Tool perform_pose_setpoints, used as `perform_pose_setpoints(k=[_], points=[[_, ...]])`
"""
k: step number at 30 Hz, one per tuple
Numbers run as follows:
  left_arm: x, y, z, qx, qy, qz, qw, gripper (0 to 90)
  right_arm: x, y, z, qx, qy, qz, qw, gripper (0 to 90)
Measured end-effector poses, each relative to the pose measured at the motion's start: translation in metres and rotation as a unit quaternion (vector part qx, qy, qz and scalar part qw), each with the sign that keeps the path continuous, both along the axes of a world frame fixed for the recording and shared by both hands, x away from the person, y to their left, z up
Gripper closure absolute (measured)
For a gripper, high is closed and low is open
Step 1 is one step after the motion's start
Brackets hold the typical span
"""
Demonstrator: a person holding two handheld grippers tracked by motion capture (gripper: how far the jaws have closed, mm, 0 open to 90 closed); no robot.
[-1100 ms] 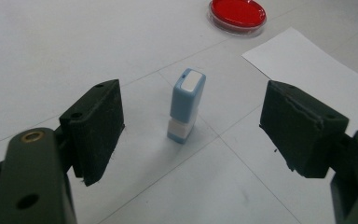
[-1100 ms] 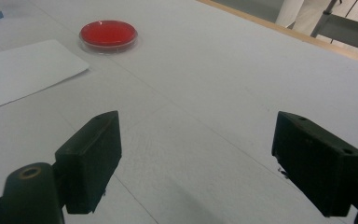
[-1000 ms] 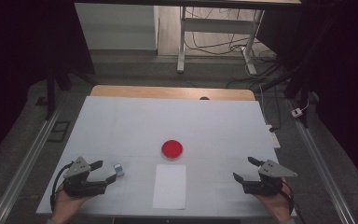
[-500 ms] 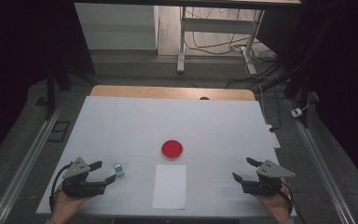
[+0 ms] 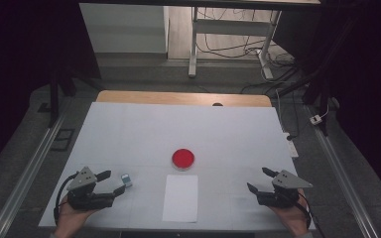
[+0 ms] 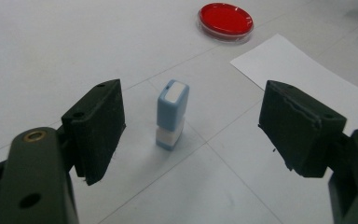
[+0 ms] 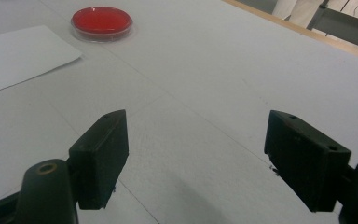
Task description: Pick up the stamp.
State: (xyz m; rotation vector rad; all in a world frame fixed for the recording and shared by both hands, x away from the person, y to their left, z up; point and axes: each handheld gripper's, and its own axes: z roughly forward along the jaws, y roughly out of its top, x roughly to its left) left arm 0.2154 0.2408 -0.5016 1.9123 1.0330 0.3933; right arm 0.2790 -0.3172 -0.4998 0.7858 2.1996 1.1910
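A small blue-and-white block stands upright on the white table, seen in the high view as the block. My left gripper is open near the front left; its jaws flank the block without touching it, left gripper. A red round dish sits at the table's middle, also visible as the dish and the dish. A white paper sheet lies in front of the dish. My right gripper is open at the front right, right gripper, with bare table between its jaws.
The white table top ends in a wooden strip at the far edge. Metal rails run along both sides. Beyond the table stand a desk frame and loose cables on the floor.
My left gripper has edged slightly forward and right toward the blue-and-white block. The right gripper has barely moved.
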Motion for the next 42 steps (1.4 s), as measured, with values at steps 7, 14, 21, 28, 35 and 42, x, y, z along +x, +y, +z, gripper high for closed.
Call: perform_pose_setpoints(k=[7, 14, 21, 28, 35, 42], points=[[0.002, -0.004, 0.005, 0.004, 0.000, -0.006, 1.0000, 23.1, 0.000, 0.003, -0.001, 0.000, 0.000, 0.003, 1.0000, 22.0], [0.009, -0.012, 0.006, 0.013, 0.004, -0.012, 0.9998, 23.3, 0.000, 0.005, -0.001, -0.001, -0.002, 0.005, 1.0000, 22.0], [0.021, -0.021, 0.004, 0.025, 0.010, -0.011, 0.9996, 23.5, 0.000, 0.005, 0.000, 0.001, -0.003, 0.005, 1.0000, 22.0], [0.034, -0.018, -0.007, 0.040, 0.023, -0.007, 0.9989, 29.3, 0.001, 0.006, 0.000, -0.001, -0.001, 0.004, 1.0000, 22.2], [0.037, -0.018, -0.013, 0.052, 0.032, -0.027, 0.9978, 38.5, 0.001, 0.006, 0.000, -0.002, -0.001, 0.002, 1.0000, 22.3], [0.039, -0.019, -0.017, 0.065, 0.028, -0.034, 0.9969, 49.3, 0.001, 0.006, -0.001, -0.003, 0.000, 0.001, 1.0000, 22.4]])
